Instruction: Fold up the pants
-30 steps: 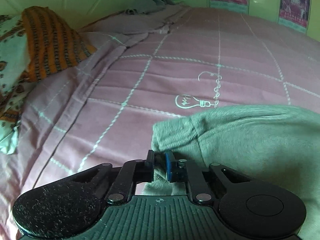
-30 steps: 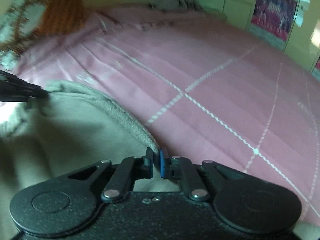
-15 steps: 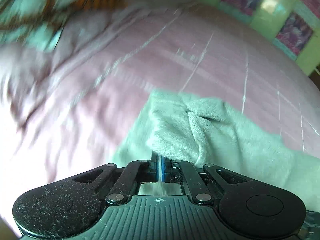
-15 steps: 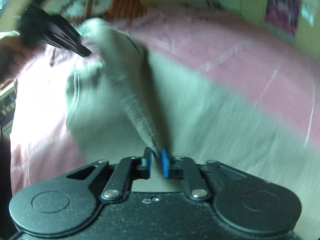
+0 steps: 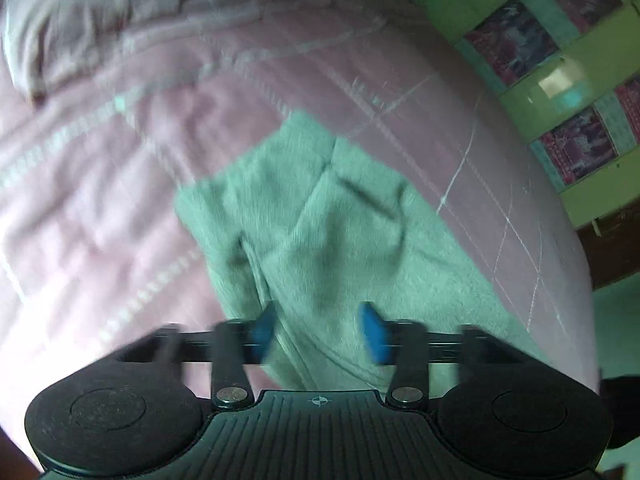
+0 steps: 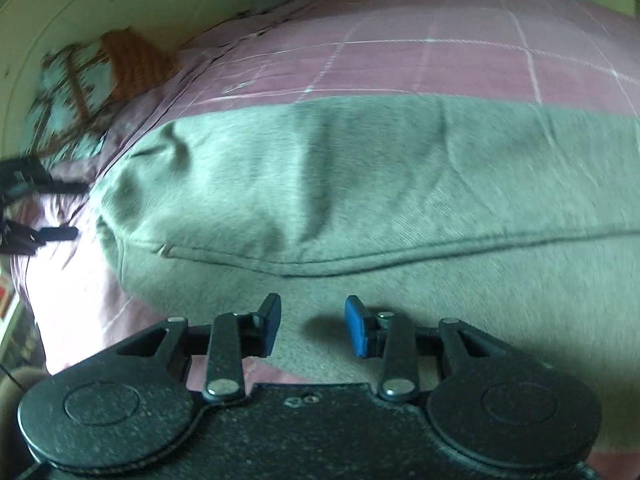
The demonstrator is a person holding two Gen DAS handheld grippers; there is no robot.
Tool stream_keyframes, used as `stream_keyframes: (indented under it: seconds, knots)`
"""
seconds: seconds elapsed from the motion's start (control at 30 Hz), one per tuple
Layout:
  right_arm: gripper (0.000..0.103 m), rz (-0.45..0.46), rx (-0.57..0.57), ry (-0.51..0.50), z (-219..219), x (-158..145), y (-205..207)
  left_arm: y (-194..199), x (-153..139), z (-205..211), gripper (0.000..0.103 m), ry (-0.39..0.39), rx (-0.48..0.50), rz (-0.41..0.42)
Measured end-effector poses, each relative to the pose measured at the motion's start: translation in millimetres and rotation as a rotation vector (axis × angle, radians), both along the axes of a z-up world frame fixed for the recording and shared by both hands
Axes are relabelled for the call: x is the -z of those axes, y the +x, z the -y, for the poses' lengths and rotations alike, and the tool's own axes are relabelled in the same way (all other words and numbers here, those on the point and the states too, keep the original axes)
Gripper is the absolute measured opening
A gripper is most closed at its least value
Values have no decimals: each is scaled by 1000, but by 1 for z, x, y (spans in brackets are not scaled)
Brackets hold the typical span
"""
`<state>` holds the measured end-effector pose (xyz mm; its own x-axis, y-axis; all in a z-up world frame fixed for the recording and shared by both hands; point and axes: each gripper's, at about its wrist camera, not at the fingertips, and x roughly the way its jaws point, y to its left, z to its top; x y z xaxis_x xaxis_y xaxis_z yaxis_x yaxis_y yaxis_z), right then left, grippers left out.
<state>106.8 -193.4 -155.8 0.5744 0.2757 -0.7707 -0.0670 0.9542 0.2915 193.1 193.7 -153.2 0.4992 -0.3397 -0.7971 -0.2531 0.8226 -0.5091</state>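
The left gripper (image 5: 320,334) has just been opening, and its blue pads (image 5: 262,330) now stand apart with a fold of cloth lying loosely between them, no longer pinched; the view is blurred, so whether one pad brushes the fabric cannot be told. The right gripper (image 6: 312,326) has likewise just been opening, and its pads (image 6: 354,330) stand clear above the cloth with nothing squeezed between them. Under both lie the pants (image 6: 360,184), a grey-green fleecy garment spread across the pink checked bedsheet (image 6: 420,64), one layer doubled over another so that a seamed edge runs across the right wrist view just ahead of the pads. In the left wrist view the end of the garment bunches into soft ridges near the bed's edge. The fabric looks thick, soft and limp: it will likely sag and drape wherever it is lifted, hold no shape of its own, and weigh little, though the doubled layers may slide over each other on the smooth sheet. It is not fragile or slippery, so a firm pinch should hold. The best places to take hold are probably the outer edge or corners of the folded stack, catching all layers together, one gripper toward each end so the next fold carries over evenly. Patterned pillows (image 6: 100,76) sit well apart at the bed's far side.
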Motion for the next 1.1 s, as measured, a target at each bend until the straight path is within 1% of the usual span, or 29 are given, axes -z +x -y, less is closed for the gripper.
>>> stream_keyframes:
  seconds: [0.03, 0.13, 0.2, 0.27, 0.3, 0.37, 0.43, 0.47, 0.5, 0.57, 0.63, 0.7, 0.73, 0.77, 0.8, 0.83, 0.87, 0.9, 0.97, 1.0, 1.03, 1.1]
  knots:
    - [36, 1, 11, 5, 2, 3, -3, 1, 8, 1, 37, -17, -23, -20]
    - [36, -2, 26, 21, 5, -1, -9, 6, 25, 2, 37, -23, -61, -45]
    - [36, -3, 29, 17, 7, -1, -11, 9, 29, 3, 37, -23, -84, -34]
    - [36, -13, 34, 33, 9, -1, -9, 13, 30, 3, 37, -55, -91, -10]
    - [36, -20, 41, 41, 10, 2, -7, 16, 30, 5, 37, -54, -90, -7]
    - [36, -33, 59, 65, 16, 2, -8, 23, 34, 9, 37, -53, -91, -11]
    - [36, -44, 85, 92, 20, 5, -4, 28, 41, 7, 37, -67, -117, -24]
    - [36, -48, 100, 116, 22, 5, -2, 28, 42, 6, 27, -77, -136, -17]
    - [36, -55, 117, 144, 25, 7, 0, 28, 41, 8, 17, -65, -143, -6]
    - [36, -67, 155, 200, 30, 9, 5, 27, 35, 8, 13, -60, -136, 23]
    - [36, -74, 210, 260, 38, 15, 12, 25, 28, 6, 12, -54, -121, 39]
    - [36, -68, 295, 356, 51, 22, 18, 28, 24, 5, 12, -41, -98, 45]
    - [35, -71, 347, 422, 59, 27, 21, 29, 22, 6, 12, -31, -89, 45]
    - [30, -77, 389, 479, 64, 33, 24, 29, 20, 4, 12, -29, -83, 46]
    - [16, -83, 425, 517, 68, 38, 26, 29, 18, 2, 12, -32, -82, 46]
    - [8, -86, 450, 518, 70, 40, 27, 29, 13, -1, 12, -40, -83, 51]
    - [7, -77, 453, 507, 68, 38, 26, 29, 6, -5, 12, -46, -79, 65]
    - [7, -48, 438, 496, 64, 30, 22, 28, -1, -10, 12, -43, -70, 85]
    - [7, 35, 362, 433, 50, -1, 6, 20, -11, -22, 12, -35, -46, 114]
    - [7, 67, 318, 410, 43, -15, -2, 18, -12, -28, 12, -29, -32, 113]
    - [7, 89, 278, 397, 36, -26, -12, 18, -9, -32, 12, -17, -21, 102]
    - [7, 90, 210, 366, 24, -31, -25, 16, 11, -36, 12, 24, -17, 50]
